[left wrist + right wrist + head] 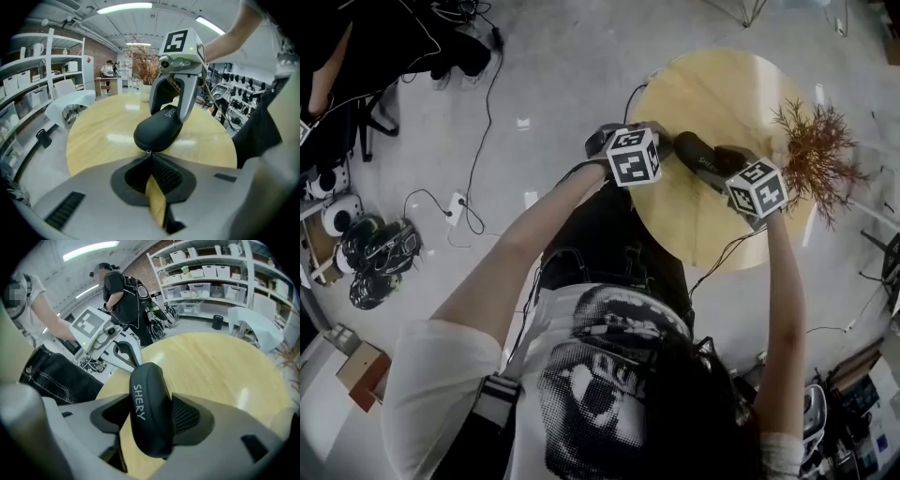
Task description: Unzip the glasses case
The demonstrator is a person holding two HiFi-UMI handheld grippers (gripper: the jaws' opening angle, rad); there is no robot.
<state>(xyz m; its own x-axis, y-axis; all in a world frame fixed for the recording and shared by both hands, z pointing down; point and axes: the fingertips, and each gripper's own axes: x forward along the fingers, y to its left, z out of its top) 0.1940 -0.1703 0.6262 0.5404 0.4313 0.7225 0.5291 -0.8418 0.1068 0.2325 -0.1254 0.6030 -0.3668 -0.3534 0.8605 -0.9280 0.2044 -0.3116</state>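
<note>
A black glasses case (149,408) with white lettering sits crosswise between the pads of my right gripper (151,420), which is shut on it and holds it just above the round wooden table (727,89). In the left gripper view the case (158,132) points its near end at me. My left gripper (149,153) is shut, its tips pinching the small metal zipper pull (148,151) at that end. From the head view the case (697,156) spans between the left gripper (666,146) and the right gripper (727,174) at the table's near edge.
A bunch of dried brown branches (817,150) stands on the table's right side, close to my right gripper. Cables (478,141) and dark gear (380,258) lie on the floor to the left. Shelves with white boxes (211,273) line the wall.
</note>
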